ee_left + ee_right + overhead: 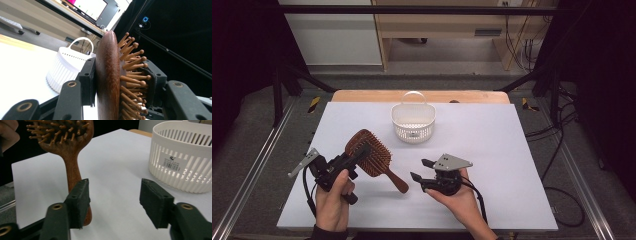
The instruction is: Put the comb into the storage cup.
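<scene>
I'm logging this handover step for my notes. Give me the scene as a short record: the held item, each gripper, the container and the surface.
held item: wooden hairbrush, bristles facing up, handle pointing toward the right gripper
left gripper: shut on the brush head, one pad on its back, the other on the bristles
right gripper: open, nothing between the jaws, beside the handle end
container: white slotted basket with handle, upright, apart from the brush
surface: white table

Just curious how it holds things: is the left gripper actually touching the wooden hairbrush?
Touching. The left gripper view shows the left gripper clamped on the hairbrush head, one pad against its wooden back, the other on the bristles.
</scene>
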`<state>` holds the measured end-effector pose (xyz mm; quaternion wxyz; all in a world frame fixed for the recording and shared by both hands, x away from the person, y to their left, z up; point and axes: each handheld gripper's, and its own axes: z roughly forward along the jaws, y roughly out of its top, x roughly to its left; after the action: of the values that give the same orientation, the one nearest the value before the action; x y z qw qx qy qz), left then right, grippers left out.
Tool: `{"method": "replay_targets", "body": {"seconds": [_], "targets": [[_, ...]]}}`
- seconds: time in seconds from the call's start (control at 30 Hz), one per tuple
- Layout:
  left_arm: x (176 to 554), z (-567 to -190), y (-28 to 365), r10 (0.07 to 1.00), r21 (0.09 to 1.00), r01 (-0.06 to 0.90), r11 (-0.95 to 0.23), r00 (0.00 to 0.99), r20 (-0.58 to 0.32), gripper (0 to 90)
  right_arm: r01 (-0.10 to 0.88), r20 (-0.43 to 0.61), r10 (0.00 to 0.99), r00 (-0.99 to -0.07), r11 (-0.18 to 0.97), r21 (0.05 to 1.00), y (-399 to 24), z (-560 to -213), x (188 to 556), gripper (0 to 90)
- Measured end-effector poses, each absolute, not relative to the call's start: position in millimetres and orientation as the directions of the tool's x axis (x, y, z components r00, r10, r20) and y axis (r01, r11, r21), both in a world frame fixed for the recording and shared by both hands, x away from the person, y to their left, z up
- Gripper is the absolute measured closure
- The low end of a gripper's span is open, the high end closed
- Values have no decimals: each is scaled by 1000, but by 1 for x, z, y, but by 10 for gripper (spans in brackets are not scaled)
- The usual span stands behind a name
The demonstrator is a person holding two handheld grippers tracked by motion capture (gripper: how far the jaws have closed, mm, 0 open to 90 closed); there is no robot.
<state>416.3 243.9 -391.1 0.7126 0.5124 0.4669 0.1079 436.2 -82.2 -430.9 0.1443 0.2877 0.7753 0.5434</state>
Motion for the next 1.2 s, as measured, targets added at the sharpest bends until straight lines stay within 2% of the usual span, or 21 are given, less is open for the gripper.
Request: {"method": "replay_targets", "body": {"seconds": [0.27, 0.5, 0.73, 1.2], "targets": [[416, -391, 248, 635, 829, 318, 461, 534, -558, 517, 265, 30, 661, -750, 259, 929, -88, -434, 443, 257], [417, -390, 253, 636, 824, 312, 474, 526, -565, 517, 297, 55, 688, -724, 240, 924, -93, -436, 449, 151], [417, -390, 256, 639, 822, 305, 481, 520, -568, 517, 325, 82, 697, -712, 224, 919, -102, -436, 453, 105], [417, -392, 261, 646, 814, 300, 498, 497, -579, 517, 308, 101, 724, -683, 160, 938, -131, -427, 456, 83]]}}
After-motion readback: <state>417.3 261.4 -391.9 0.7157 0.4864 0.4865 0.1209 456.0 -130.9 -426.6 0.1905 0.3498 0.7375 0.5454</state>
